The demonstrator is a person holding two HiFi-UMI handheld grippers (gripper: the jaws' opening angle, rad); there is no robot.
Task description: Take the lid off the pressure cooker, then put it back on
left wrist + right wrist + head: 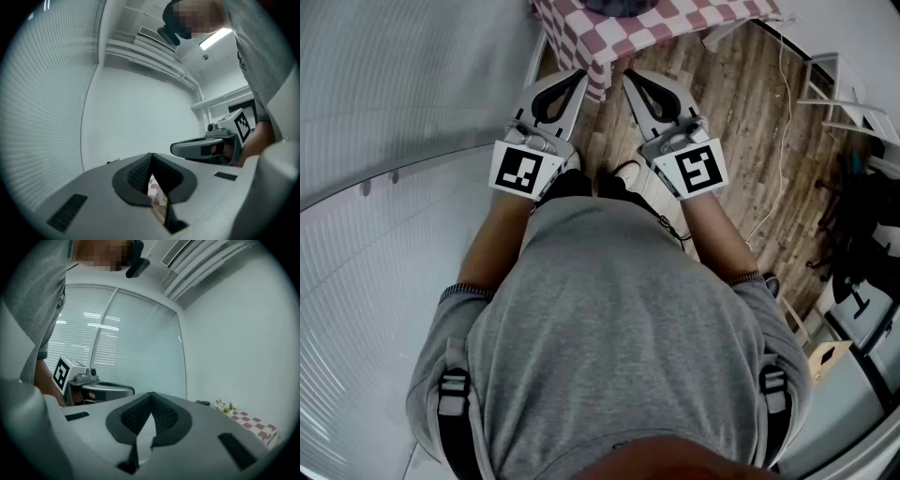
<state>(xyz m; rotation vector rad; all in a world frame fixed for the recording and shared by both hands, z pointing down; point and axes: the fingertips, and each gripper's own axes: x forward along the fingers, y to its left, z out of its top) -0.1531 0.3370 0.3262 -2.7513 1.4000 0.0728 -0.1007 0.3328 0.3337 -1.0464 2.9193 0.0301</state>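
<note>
The table (581,28) with a red-and-white checked cloth stands at the top of the head view. On it a dark rounded thing (619,5) is cut off by the frame edge; I cannot tell whether it is the pressure cooker. My left gripper (578,75) and right gripper (630,75) are held side by side, level, short of the table's near edge. Both are shut with nothing between their jaws. In the left gripper view the left gripper (151,158) has its pads closed together, with the right gripper (206,147) beside it. The right gripper view shows the right gripper (151,398) shut too.
Wooden floor (731,112) lies under the table, with a white cable (783,141) running across it. A white rack (848,94) and dark gear (862,225) stand at the right. A blind-covered window wall (384,112) curves along the left. A small plant (224,405) sits on the checked table (255,423).
</note>
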